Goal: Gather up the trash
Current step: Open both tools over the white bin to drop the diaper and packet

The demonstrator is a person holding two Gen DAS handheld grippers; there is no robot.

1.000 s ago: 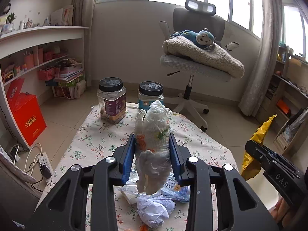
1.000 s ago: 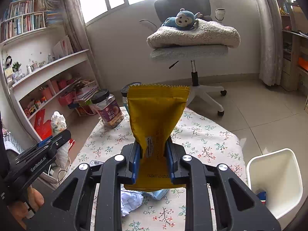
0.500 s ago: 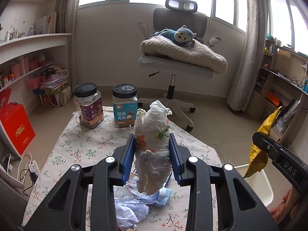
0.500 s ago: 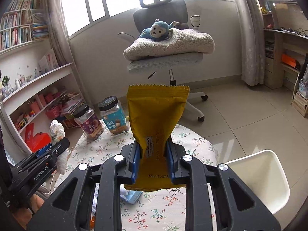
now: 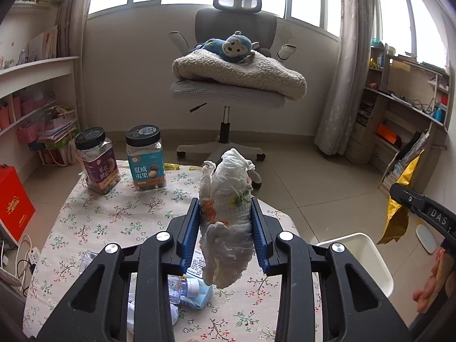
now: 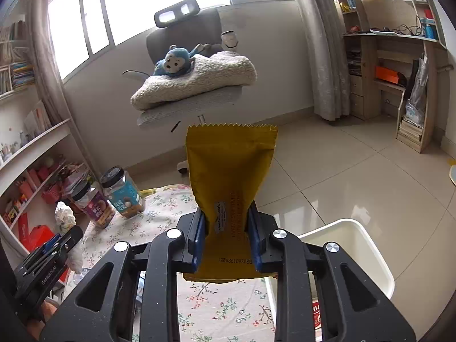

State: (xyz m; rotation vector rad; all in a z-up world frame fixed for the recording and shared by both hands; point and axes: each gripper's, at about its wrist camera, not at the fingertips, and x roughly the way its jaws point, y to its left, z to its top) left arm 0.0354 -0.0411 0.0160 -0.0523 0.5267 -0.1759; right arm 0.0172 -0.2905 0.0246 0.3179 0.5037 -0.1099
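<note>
My left gripper [image 5: 225,225] is shut on a crumpled white tissue wad [image 5: 226,213] and holds it above the floral table [image 5: 114,216]. My right gripper [image 6: 228,228] is shut on a yellow snack wrapper [image 6: 230,171], held upright above the table's right edge. The white trash bin [image 6: 356,256] stands on the floor right of the table; it also shows in the left wrist view [image 5: 359,253]. The right gripper with the wrapper [image 5: 399,213] hangs above the bin in the left wrist view. More trash, a small bottle [image 5: 182,285] and crumpled paper, lies on the table below the left gripper.
Two lidded jars [image 5: 98,162] [image 5: 145,159] stand at the table's far left. An office chair [image 5: 228,91] with a blanket and a blue monkey toy stands beyond the table. Shelves line the left wall [image 5: 31,85] and right wall [image 5: 399,108].
Both grippers have swung to the right with their loads still held. The bin has come further into both views and the jars have slid left.
</note>
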